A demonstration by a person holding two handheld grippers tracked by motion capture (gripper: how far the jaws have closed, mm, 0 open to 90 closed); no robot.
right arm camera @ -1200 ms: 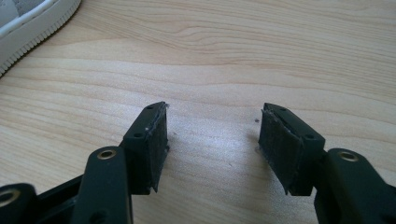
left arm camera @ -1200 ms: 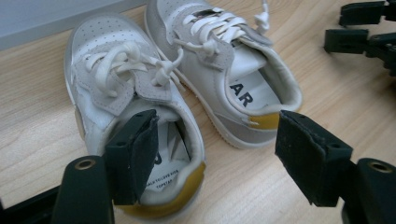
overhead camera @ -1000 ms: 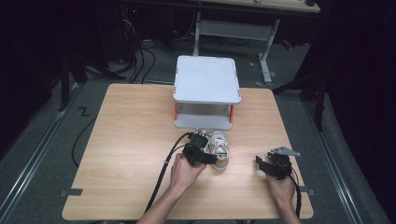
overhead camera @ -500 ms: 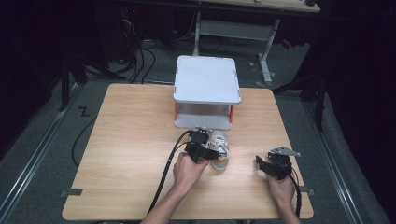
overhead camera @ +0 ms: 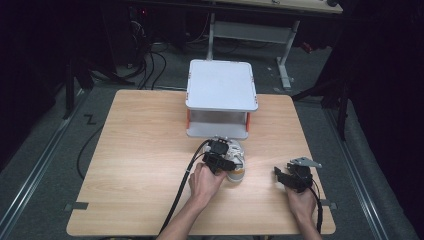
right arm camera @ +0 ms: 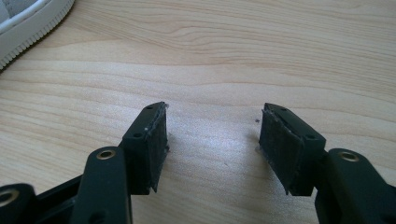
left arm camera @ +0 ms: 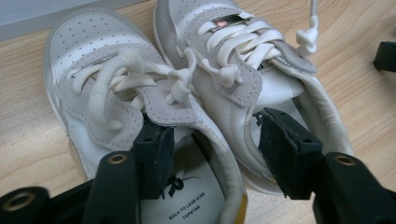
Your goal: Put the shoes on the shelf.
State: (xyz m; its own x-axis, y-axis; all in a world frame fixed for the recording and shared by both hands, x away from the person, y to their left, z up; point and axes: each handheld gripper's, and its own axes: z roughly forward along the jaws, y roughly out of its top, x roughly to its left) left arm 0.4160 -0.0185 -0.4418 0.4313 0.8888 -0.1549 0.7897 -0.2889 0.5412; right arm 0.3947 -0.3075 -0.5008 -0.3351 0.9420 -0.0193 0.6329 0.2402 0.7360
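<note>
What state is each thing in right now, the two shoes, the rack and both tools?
Left shoe: upright on the table, laced, one left tool jaw inside its opening.
Right shoe: upright beside it, touching, laced, other jaw inside.
Left tool: jaws just closing around the shoes' inner walls.
Right tool: open, over bare table.
Rack: standing behind the shoes.
</note>
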